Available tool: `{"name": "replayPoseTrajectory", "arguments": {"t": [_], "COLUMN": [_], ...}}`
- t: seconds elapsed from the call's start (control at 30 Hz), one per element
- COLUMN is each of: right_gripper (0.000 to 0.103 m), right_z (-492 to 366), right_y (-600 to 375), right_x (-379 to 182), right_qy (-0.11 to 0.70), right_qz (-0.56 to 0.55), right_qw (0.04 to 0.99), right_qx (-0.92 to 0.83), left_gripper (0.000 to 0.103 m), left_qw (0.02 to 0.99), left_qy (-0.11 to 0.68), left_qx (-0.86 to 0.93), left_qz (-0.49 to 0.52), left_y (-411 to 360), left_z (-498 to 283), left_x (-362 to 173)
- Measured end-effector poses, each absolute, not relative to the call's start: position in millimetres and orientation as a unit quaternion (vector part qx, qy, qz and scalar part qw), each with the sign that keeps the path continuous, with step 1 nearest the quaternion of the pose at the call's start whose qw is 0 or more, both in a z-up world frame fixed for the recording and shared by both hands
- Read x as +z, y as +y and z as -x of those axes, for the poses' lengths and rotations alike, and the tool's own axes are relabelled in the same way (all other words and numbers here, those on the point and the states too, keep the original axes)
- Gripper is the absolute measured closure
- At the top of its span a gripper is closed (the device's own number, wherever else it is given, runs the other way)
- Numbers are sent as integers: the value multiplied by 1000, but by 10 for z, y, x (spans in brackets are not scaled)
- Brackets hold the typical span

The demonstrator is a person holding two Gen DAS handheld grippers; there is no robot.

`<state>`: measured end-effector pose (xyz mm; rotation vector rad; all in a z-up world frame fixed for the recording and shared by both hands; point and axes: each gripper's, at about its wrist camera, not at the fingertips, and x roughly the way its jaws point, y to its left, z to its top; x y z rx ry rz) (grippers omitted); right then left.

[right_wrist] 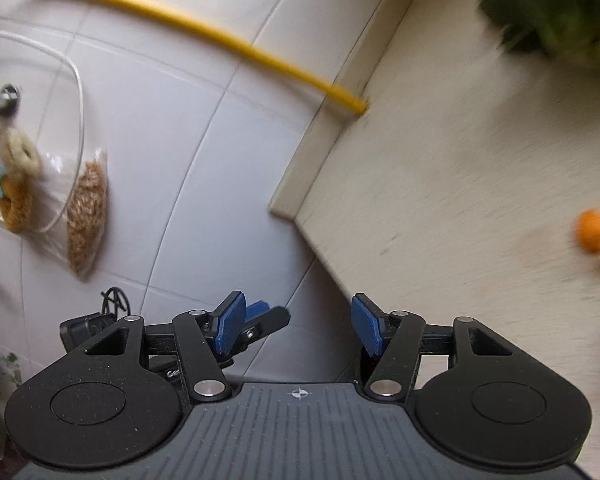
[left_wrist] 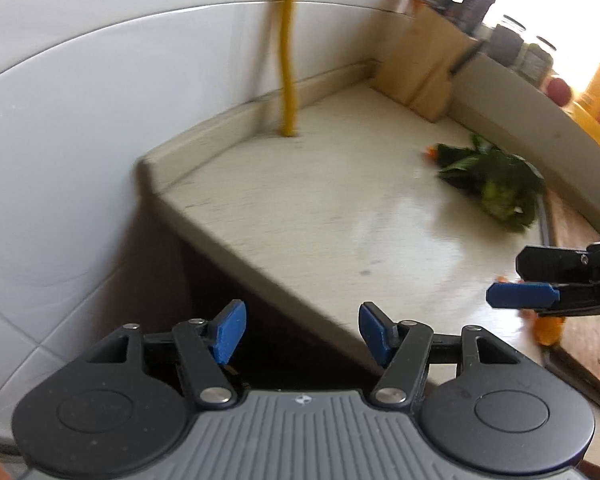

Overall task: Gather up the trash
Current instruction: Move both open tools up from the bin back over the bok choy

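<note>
Bare countertop (left_wrist: 320, 208) between yellow hose (left_wrist: 288, 80) and vegetable scraps (left_wrist: 496, 184).

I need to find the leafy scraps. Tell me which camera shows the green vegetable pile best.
The left wrist view: the green vegetable pile lies whole on the counter, though blurred. The right wrist view catches only a blurred edge, cut off at the top right corner.

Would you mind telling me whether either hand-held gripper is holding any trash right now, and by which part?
Nothing is held. The left hand-held gripper and the right hand-held gripper both have open, empty jaws; the green vegetable scraps lie untouched on the counter.
</note>
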<state>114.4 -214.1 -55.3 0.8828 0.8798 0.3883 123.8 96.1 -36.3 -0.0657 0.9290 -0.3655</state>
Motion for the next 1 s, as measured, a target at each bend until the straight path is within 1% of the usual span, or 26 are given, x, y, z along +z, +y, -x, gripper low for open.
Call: {"name": "replayPoseTrajectory", "arguments": {"t": [0.1, 0.27, 0.37, 0.67, 0.8, 1.0], "right_gripper": [34, 33, 29, 28, 27, 26], "right_z": [-963, -633, -460, -273, -258, -324], "right_y": [-2422, -2866, -3073, -3358, -3318, -2977], "right_x": [-476, -396, -339, -367, -361, -320], "right_qy": [389, 361, 348, 357, 373, 409], "right_qz": [-404, -397, -382, -346, -297, -155], "right_qw": [814, 840, 855, 867, 877, 894], "right_qx": [148, 82, 48, 39, 58, 95], "left_gripper": [41, 41, 40, 40, 40, 40], "left_qw": [875, 868, 863, 846, 848, 845], "left_qy": [441, 437, 435, 442, 436, 448], "left_qx": [-197, -235, -258, -298, -300, -293], "left_qz": [27, 16, 9, -10, -17, -7], "left_y": [749, 339, 86, -551, -665, -657], "left_z": [-1239, -1282, -1283, -1209, -1163, -1128], "left_x": [-317, -285, -268, -298, -307, -367]}}
